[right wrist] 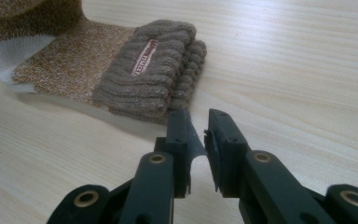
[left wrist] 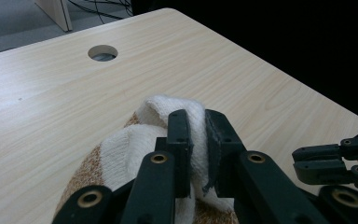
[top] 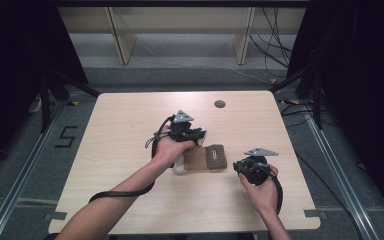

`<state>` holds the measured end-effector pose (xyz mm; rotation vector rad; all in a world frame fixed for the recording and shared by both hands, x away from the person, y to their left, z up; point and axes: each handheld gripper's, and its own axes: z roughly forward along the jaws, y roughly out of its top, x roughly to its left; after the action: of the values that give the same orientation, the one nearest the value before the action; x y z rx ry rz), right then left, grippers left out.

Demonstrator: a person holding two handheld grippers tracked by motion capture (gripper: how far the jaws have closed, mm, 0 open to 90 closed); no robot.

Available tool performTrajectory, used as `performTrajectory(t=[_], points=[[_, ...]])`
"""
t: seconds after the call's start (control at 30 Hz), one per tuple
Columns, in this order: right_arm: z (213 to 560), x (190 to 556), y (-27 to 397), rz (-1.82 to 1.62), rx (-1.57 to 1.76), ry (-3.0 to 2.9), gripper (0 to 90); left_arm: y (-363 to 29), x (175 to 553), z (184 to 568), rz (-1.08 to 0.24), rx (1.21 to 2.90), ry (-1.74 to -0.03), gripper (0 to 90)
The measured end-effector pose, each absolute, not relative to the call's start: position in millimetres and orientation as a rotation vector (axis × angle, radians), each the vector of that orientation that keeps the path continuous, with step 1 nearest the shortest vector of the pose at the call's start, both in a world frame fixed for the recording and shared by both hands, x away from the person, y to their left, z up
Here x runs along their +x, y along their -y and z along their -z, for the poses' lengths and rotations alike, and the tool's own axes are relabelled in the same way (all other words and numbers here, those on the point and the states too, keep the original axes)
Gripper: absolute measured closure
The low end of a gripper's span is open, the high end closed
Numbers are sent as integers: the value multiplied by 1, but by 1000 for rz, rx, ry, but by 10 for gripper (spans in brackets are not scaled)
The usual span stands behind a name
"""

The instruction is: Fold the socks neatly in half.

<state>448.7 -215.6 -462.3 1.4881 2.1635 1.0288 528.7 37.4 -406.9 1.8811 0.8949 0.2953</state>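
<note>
A brown knitted sock [top: 211, 158] with a white toe lies at the middle of the table [top: 130, 120]. My left gripper [top: 198, 137] is shut on the white toe [left wrist: 168, 106], which bulges up between the jaws of the left gripper [left wrist: 198, 125] and is lifted off the wood. The ribbed cuff [right wrist: 149, 70], in two layers with a small label, lies flat just ahead of my right gripper [right wrist: 198, 122]. Its jaws stand a narrow gap apart with nothing between them. In the high view the right gripper [top: 236, 166] sits just right of the cuff.
A round cable hole [top: 220, 104] is in the tabletop beyond the sock. The table's right edge [left wrist: 307, 93] runs close to the right gripper [left wrist: 307, 161]. Cables and wooden frame legs lie on the floor behind the table.
</note>
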Motion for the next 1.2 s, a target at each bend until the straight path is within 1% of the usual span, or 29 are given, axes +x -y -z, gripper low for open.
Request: performTrajectory(t=[0.33,0.43,0.47,0.67,0.73,1.17,1.2], points=[[462,450,213,-1019,1481,-2161,789,-33,530,412,-296,1886,-890,806],[461,448,213,-1023,1528,-2162,789,-29,530,413,-295,1893,-891,805],[461,449,214,-1021,1491,-2162,789,-28,531,414,-300,1897,-888,805],[461,449,213,-1027,1503,-2156,788,-23,530,419,-306,1928,-873,804],[461,451,214,-1021,1446,-2168,788,-20,530,421,-303,1914,-882,803],[461,450,209,-1044,1459,-2165,787,-11,527,429,-294,1944,-880,801],[459,449,209,-1020,1464,-2164,786,-11,526,429,-309,1947,-878,801]])
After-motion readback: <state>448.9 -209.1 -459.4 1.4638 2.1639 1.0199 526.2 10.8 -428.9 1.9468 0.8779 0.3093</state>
